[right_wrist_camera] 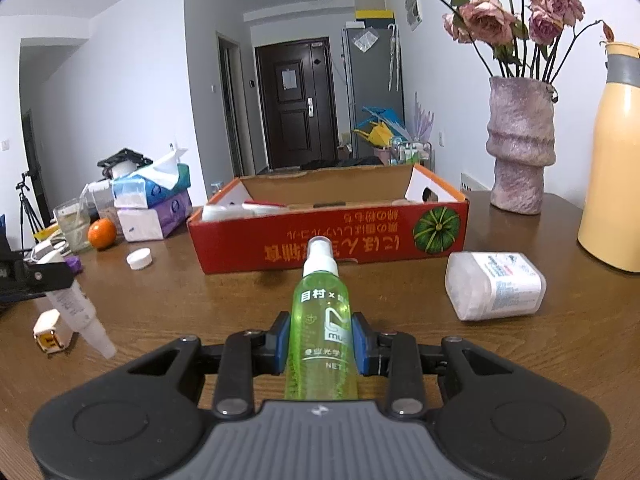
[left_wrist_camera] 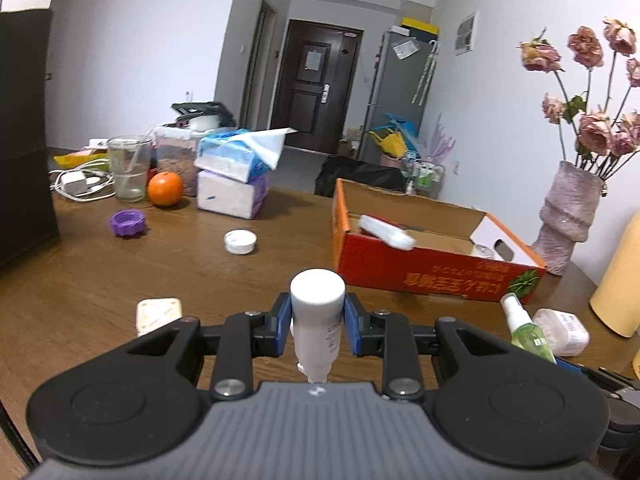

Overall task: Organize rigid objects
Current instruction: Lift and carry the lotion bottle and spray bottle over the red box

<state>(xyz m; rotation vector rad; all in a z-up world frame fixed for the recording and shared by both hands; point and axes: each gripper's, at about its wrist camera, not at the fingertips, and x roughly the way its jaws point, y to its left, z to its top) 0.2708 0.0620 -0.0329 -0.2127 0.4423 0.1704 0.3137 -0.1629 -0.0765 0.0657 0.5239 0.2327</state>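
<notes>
My left gripper (left_wrist_camera: 317,322) is shut on a white tube (left_wrist_camera: 317,312), held above the wooden table (left_wrist_camera: 200,276); the tube also shows in the right wrist view (right_wrist_camera: 76,312). My right gripper (right_wrist_camera: 320,338) is shut on a green spray bottle (right_wrist_camera: 322,320), nozzle pointing toward the red cardboard box (right_wrist_camera: 328,236). The bottle also shows in the left wrist view (left_wrist_camera: 524,330). The box (left_wrist_camera: 432,268) holds a white object (left_wrist_camera: 386,232) and other items. A white plastic container (right_wrist_camera: 494,286) lies on its side to the right of the bottle.
A white cap (left_wrist_camera: 239,241), purple lid (left_wrist_camera: 127,222), orange (left_wrist_camera: 165,188), glass (left_wrist_camera: 129,168), tissue packs (left_wrist_camera: 234,178) and a small cream charger (left_wrist_camera: 158,314) lie left. A pink vase with roses (right_wrist_camera: 520,148) and a yellow flask (right_wrist_camera: 612,168) stand right.
</notes>
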